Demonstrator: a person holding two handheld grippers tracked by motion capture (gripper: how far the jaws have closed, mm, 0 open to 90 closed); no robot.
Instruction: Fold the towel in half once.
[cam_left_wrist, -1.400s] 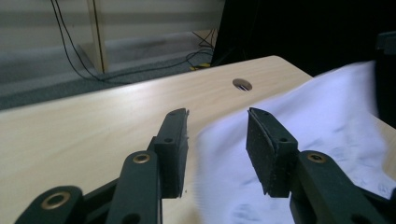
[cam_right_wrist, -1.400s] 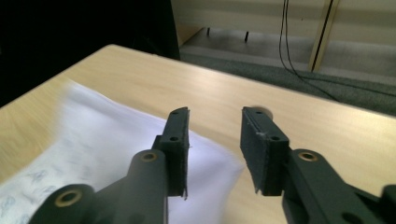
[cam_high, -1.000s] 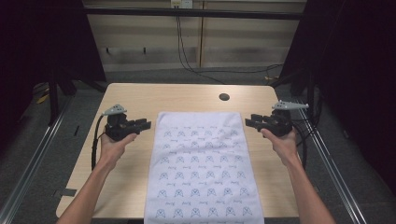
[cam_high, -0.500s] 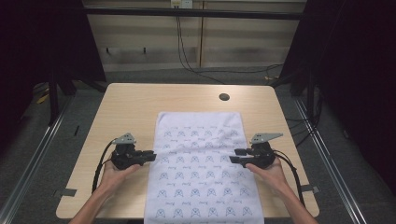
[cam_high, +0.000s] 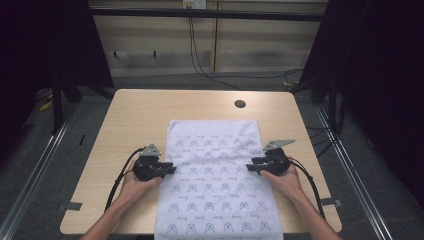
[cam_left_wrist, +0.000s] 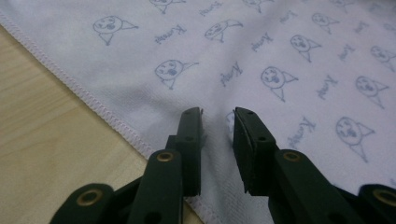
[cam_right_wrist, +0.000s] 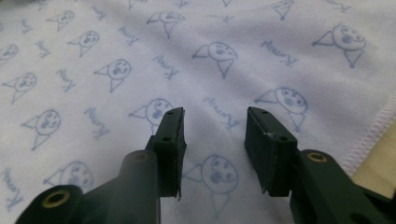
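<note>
Where both grippers hovered by the far corners a second ago, they now sit lower at the white printed cloth's (cam_high: 215, 180) mid edges on the light wooden table (cam_high: 140, 115). The left gripper (cam_left_wrist: 217, 116) has been closing, its jaws narrow around a small ridge of fabric. The right gripper (cam_right_wrist: 215, 123) has jaws moderately apart over flat cloth.

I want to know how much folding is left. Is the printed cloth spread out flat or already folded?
Spread flat: the printed cloth lies as one open rectangle on the table, its stitched hem on the wood, no layer doubled over.
</note>
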